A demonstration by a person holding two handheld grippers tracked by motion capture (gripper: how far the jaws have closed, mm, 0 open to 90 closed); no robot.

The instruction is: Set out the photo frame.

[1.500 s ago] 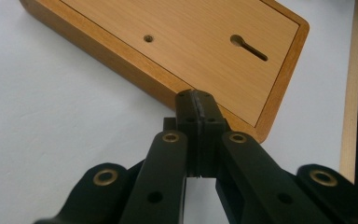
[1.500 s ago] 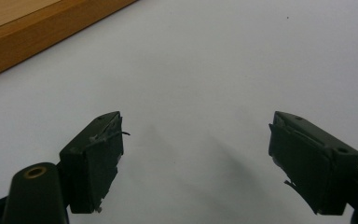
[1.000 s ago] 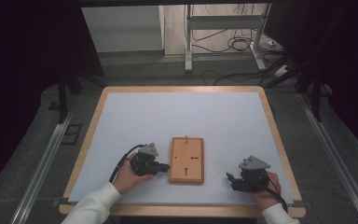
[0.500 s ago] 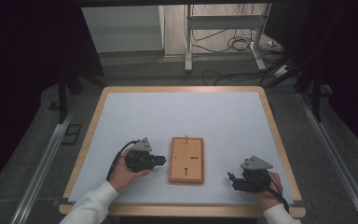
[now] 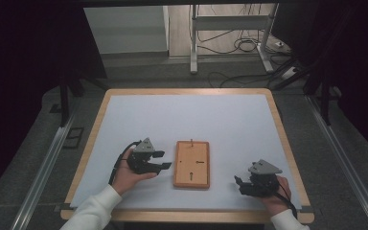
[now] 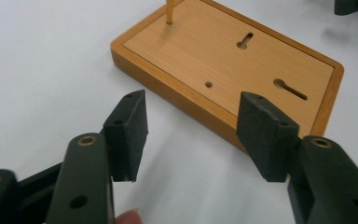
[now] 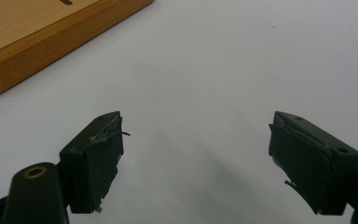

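On the white tabletop (image 5: 187, 120), two handheld grippers flank a wooden board (image 5: 191, 164) with a thin peg (image 5: 191, 142) at its far end.

Left gripper (image 5: 165, 160), jaws just opened and empty, faces the board's long left edge; right gripper (image 5: 238, 185) rests apart, released, holding nothing. The board lies flat near the front edge, long axis running away from the person. This looks like an approach; the next move calls for closing in squarely on that edge.
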